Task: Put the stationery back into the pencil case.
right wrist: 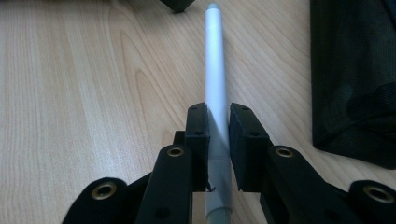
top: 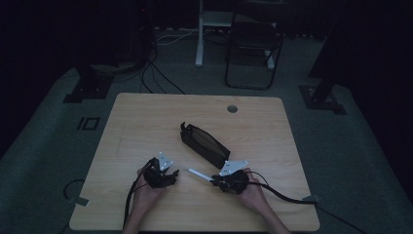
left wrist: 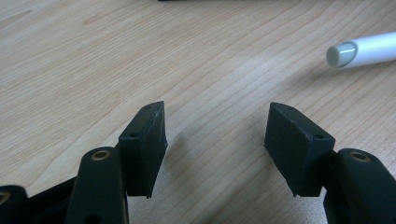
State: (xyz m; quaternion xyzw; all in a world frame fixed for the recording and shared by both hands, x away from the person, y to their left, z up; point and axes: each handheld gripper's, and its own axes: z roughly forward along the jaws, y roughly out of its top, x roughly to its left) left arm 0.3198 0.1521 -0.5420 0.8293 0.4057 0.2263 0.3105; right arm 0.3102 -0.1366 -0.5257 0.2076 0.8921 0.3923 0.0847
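A white pen [right wrist: 215, 70] is clamped between the black pads of my right gripper [right wrist: 218, 123], its barrel pointing away over the wooden table [top: 146, 117]. From above, the pen [top: 198, 174] sticks out leftward from the right gripper [top: 217, 182], just above the table. My left gripper [left wrist: 217, 128] stands open over bare wood with nothing between its pads; the pen's rounded tip [left wrist: 343, 53] lies off to its upper right. In the high view the left gripper [top: 171, 174] sits close to the pen's free end. A black pouch [top: 203, 144] lies behind both grippers.
The black pouch's edge [right wrist: 355, 79] lies close on the right of the held pen. A round cable hole [top: 232, 108] sits near the table's far edge. A chair [top: 253, 48] and desk leg [top: 199, 34] stand on the dim floor beyond.
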